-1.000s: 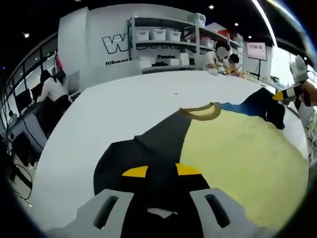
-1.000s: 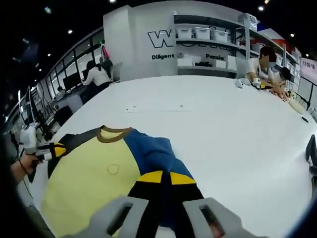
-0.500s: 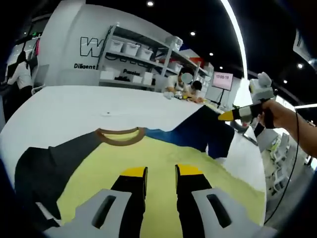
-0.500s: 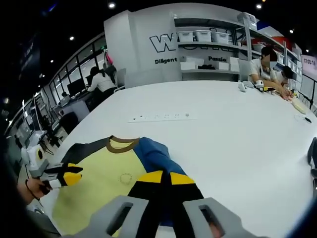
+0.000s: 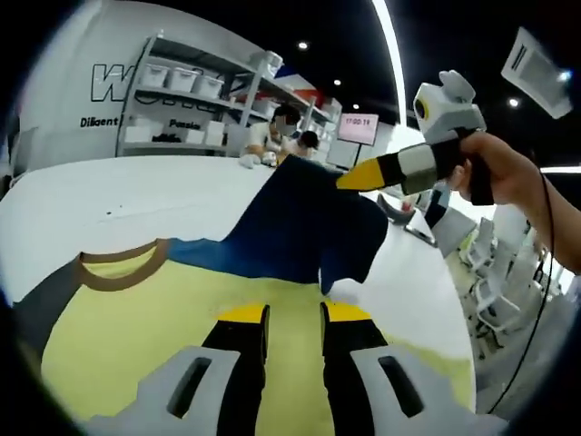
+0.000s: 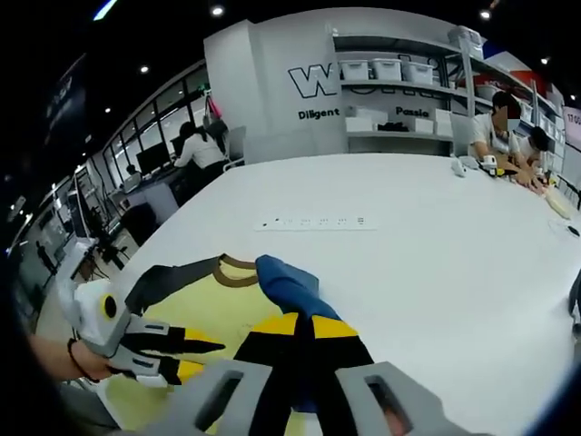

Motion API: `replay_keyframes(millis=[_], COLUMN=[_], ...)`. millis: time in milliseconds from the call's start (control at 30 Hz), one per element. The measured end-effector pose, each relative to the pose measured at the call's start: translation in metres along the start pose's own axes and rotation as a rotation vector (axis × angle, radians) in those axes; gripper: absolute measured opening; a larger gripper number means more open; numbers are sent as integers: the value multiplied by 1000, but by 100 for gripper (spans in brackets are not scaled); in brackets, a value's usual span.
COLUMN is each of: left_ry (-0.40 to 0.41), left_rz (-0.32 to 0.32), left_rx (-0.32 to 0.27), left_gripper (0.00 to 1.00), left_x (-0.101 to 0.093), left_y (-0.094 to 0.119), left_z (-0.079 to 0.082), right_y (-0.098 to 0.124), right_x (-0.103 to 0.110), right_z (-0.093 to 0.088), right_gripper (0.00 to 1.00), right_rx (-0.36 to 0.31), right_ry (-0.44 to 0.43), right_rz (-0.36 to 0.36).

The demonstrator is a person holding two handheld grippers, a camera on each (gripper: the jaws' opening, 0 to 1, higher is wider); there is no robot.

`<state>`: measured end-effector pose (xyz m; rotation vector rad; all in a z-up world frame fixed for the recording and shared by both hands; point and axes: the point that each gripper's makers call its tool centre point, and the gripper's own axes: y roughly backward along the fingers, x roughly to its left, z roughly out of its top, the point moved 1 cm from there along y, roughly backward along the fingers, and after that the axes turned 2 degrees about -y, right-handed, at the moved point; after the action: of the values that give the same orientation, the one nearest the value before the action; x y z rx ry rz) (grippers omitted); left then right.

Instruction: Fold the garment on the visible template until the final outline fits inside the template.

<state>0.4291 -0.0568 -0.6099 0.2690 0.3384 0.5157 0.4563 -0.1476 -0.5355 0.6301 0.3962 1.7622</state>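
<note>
Left gripper view: right claw (image 5: 349,179), clamped on the blue sleeve (image 5: 300,227), has lifted it; left claw (image 5: 292,315) slightly parted, empty.

A white wall (image 6: 263,91) bears large dark lettering beside metal shelving (image 6: 399,100) stacked with white bins. Ceiling spotlights (image 6: 216,11) glow overhead; people sit at distant desks (image 6: 195,150).

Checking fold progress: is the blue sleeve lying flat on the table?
No. In the left gripper view the right gripper holds the blue sleeve lifted above the yellow shirt on the table.
</note>
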Motion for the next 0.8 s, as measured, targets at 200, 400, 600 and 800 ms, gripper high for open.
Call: replay_keyframes(millis=[200, 400, 600, 800], left_ry=[-26, -26, 22, 53], left_rz=[-37, -57, -60, -34], left_rx=[26, 47, 14, -1], left_gripper=[18, 18, 14, 6], left_x=[-6, -13, -17, -10], left_y=[-18, -34, -52, -54], left_z=[-3, -7, 3, 4], right_y=[1, 1, 2, 3], right_x=[10, 14, 20, 23], right_z=[3, 5, 7, 7], right_gripper=[0, 0, 0, 0], right_rx=[-1, 0, 0, 0], right_ry=[-4, -4, -23, -31], right_rz=[28, 37, 62, 73])
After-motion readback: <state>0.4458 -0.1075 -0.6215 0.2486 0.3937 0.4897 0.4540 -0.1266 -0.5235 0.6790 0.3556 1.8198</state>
